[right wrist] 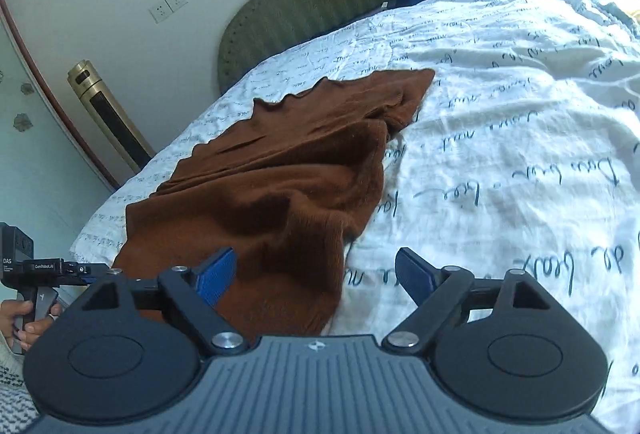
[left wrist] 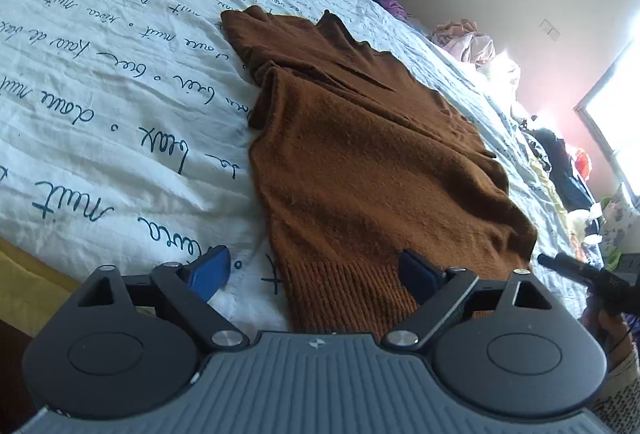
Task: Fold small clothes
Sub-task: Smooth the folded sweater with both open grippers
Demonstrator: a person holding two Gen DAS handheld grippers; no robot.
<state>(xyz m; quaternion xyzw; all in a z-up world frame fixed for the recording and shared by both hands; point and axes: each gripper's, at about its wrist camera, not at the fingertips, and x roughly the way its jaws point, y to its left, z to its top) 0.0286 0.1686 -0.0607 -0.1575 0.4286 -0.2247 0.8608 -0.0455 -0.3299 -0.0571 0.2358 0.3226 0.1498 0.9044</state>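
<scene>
Both claws stand spread and empty: left claw (left wrist: 308, 274) and right claw (right wrist: 316, 274) flank the near hem of the brown sweater (left wrist: 360, 137), which lies rumpled on the bed (left wrist: 100, 93). Risk: regripping bunched fabric likely skews the next fold.
</scene>
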